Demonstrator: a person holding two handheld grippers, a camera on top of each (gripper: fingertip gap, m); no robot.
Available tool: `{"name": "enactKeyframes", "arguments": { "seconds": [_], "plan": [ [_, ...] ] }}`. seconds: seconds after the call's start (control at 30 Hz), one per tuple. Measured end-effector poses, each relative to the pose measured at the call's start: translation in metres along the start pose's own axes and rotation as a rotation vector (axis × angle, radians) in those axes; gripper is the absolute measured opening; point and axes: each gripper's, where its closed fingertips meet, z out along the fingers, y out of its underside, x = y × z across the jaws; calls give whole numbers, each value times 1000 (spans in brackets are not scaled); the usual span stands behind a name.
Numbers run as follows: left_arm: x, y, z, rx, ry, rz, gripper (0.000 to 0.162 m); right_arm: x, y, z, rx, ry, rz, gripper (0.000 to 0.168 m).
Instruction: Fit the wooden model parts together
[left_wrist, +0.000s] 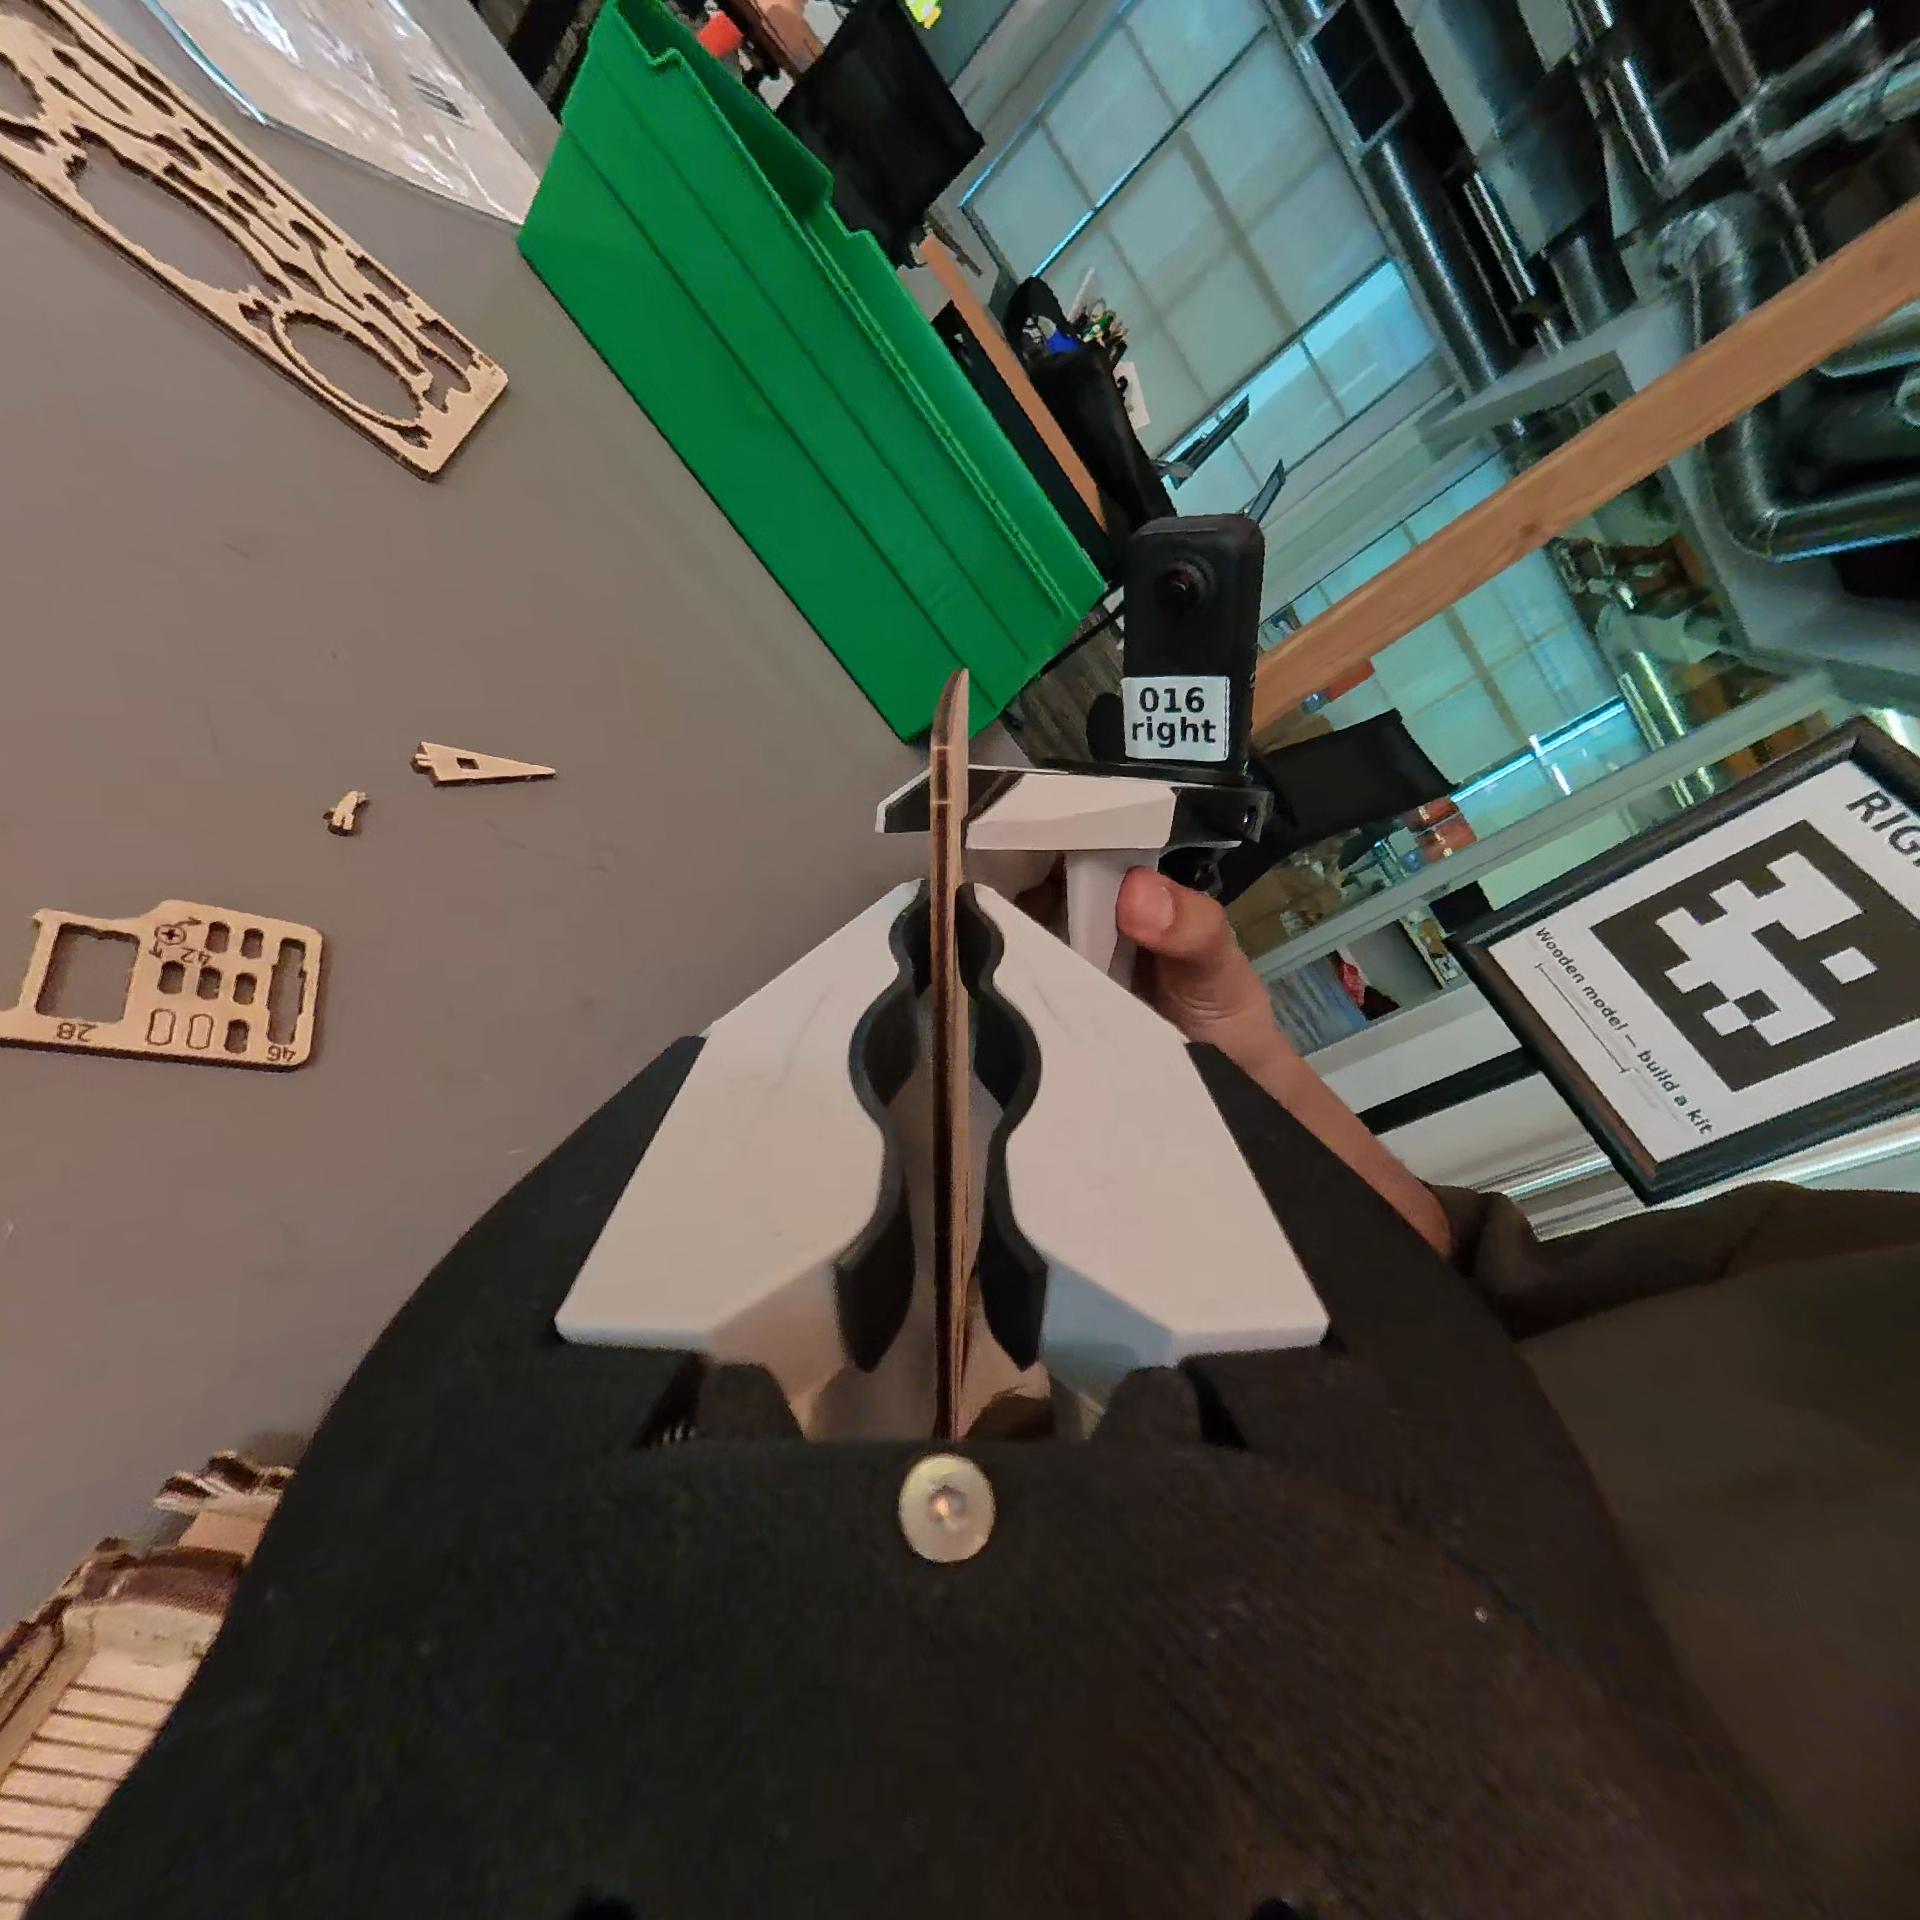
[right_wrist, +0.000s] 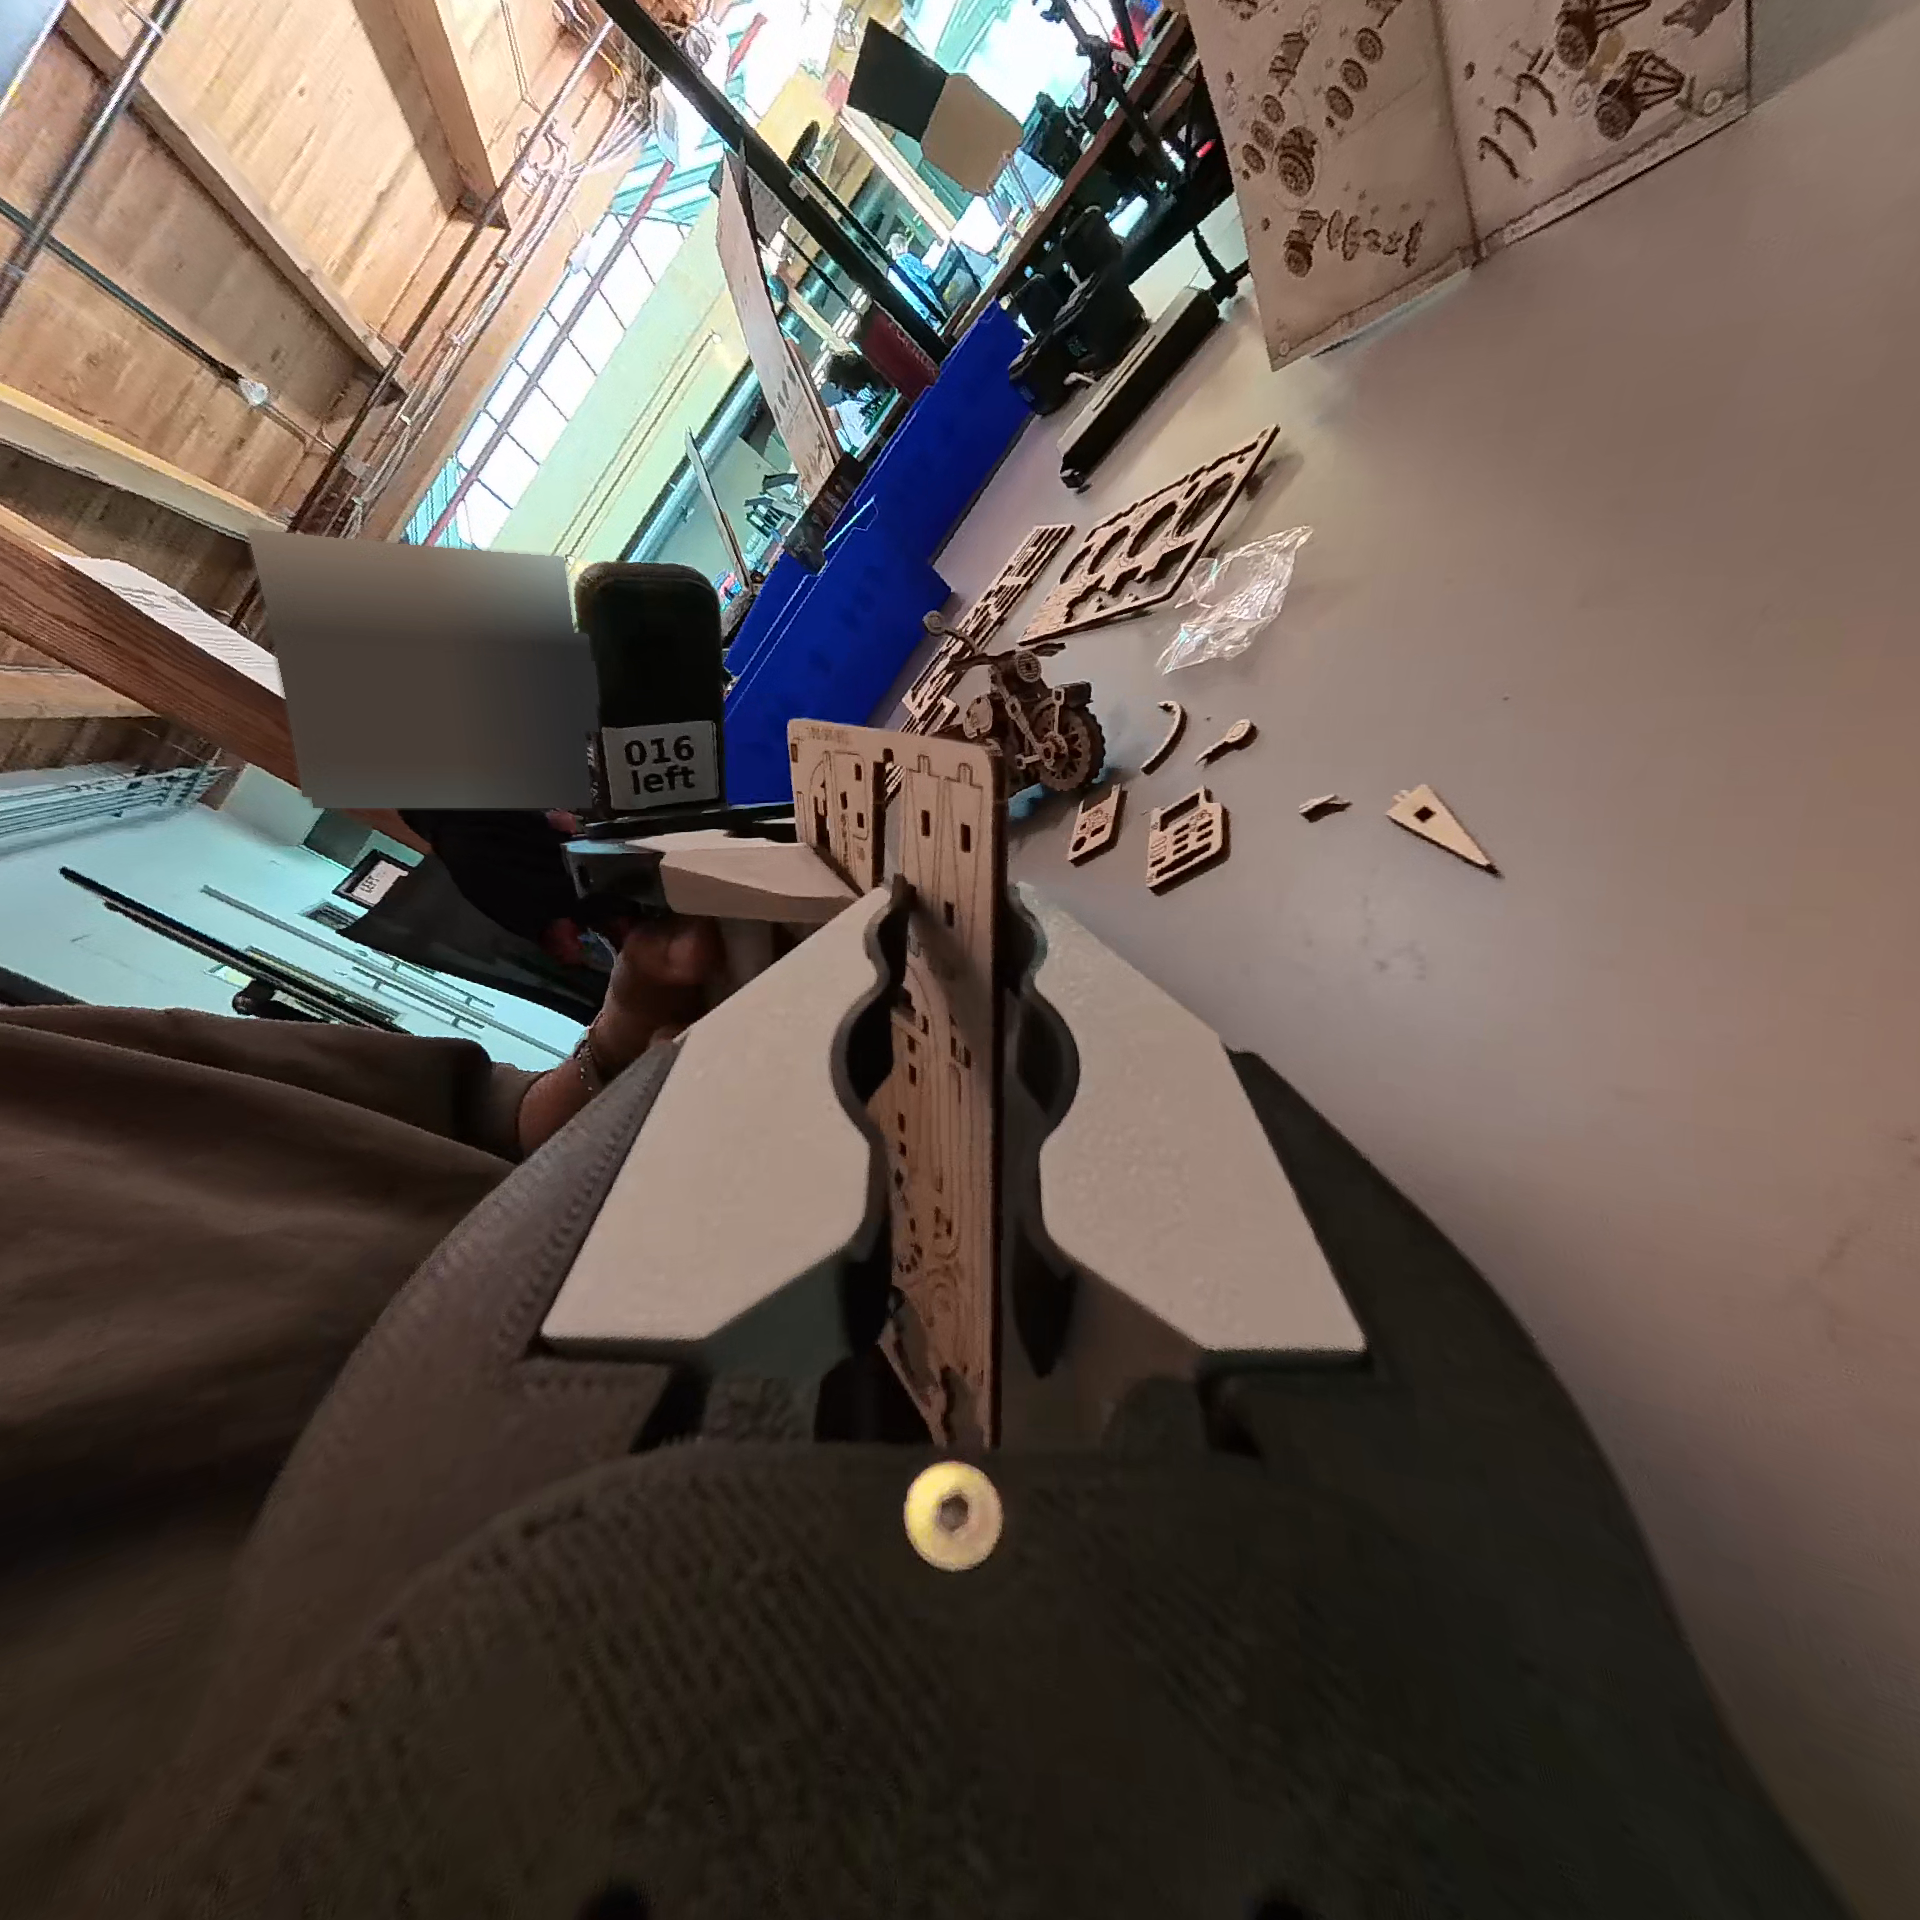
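Both grippers hold one thin laser-cut wooden sheet above the grey table. In the left wrist view the wooden sheet (left_wrist: 949, 748) stands edge-on, and my left gripper (left_wrist: 948, 914) is shut on it. The right gripper (left_wrist: 982, 812) shows beyond, clamped on the sheet's far end, with a thumb on its handle. In the right wrist view the sheet's (right_wrist: 940, 821) engraved face shows, and my right gripper (right_wrist: 951, 904) is shut on it. The left gripper (right_wrist: 831, 871) grips the sheet's left edge. A partly built wooden motorcycle (right_wrist: 1039, 717) stands on the table behind.
A green bin (left_wrist: 790, 416) and a blue bin (right_wrist: 862, 582) stand at the table's far sides. Emptied wooden frames (left_wrist: 239, 239), a small frame (left_wrist: 177, 987), a triangular piece (right_wrist: 1439, 826), a plastic bag (right_wrist: 1236, 603) and an instruction sheet (right_wrist: 1455, 156) lie on the table. A framed sign (left_wrist: 1714, 966) stands at the right. My two grippers' fingertips are within a few centimetres of each other. It is some 15 cm from my left tips to the partly built wooden motorcycle (right_wrist: 1039, 717).
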Motion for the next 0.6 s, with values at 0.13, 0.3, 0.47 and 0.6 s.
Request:
{"name": "enactKeyframes", "arguments": {
  "seconds": [0.13,0.3,0.47,0.6],
  "plan": [
    [1,1,-1,-3,-8,30,0,-1,2,-1,-16,-20,30,15],
    [0,5,1,-13,-28,48,0,1,6,-2,-49,-3,2,16],
    [-2,7,2,-23,-82,119,0,6,6,-1,-58,72,-70,19],
    [-6,8,2,-14,-88,93,1,10,7,-1,-62,126,-96,20]
  ]
}}
